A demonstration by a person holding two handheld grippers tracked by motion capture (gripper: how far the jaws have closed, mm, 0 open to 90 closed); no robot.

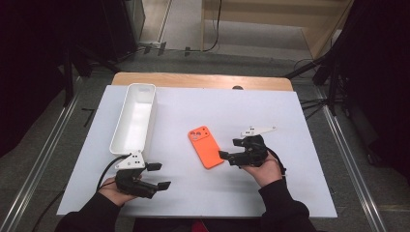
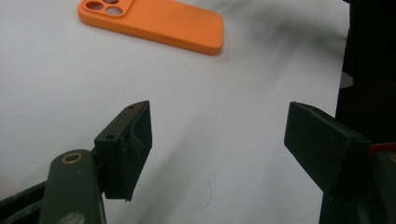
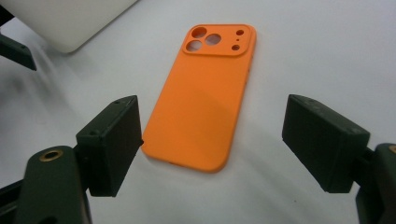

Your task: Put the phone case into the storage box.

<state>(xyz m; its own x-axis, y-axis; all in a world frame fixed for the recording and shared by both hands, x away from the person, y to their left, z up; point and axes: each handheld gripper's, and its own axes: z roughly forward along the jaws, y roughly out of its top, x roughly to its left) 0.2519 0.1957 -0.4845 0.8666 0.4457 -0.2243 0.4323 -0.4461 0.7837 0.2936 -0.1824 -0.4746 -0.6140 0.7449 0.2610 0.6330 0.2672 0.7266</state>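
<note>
An orange phone case [image 1: 205, 147] lies flat, back up, near the middle of the white table sheet [image 1: 270, 121]. My right gripper [image 1: 231, 149] is open just to its right, its jaws pointing at the case's lower end. In the right gripper view the case [image 3: 205, 93] lies between and just beyond the spread jaws of that gripper [image 3: 212, 144], with nothing held. My left gripper [image 1: 159, 175] is open near the front left of the sheet. Its own view shows the gripper [image 2: 219, 140] with bare sheet between the jaws and the case [image 2: 154, 21] farther off.
A long white tray [image 1: 135, 118] stands lengthwise on the left of the sheet, just beyond my left gripper, and its corner [image 3: 65, 23] appears in the right gripper view. The wooden table edge [image 1: 203, 80] runs along the back. Dark stands and cables surround the table.
</note>
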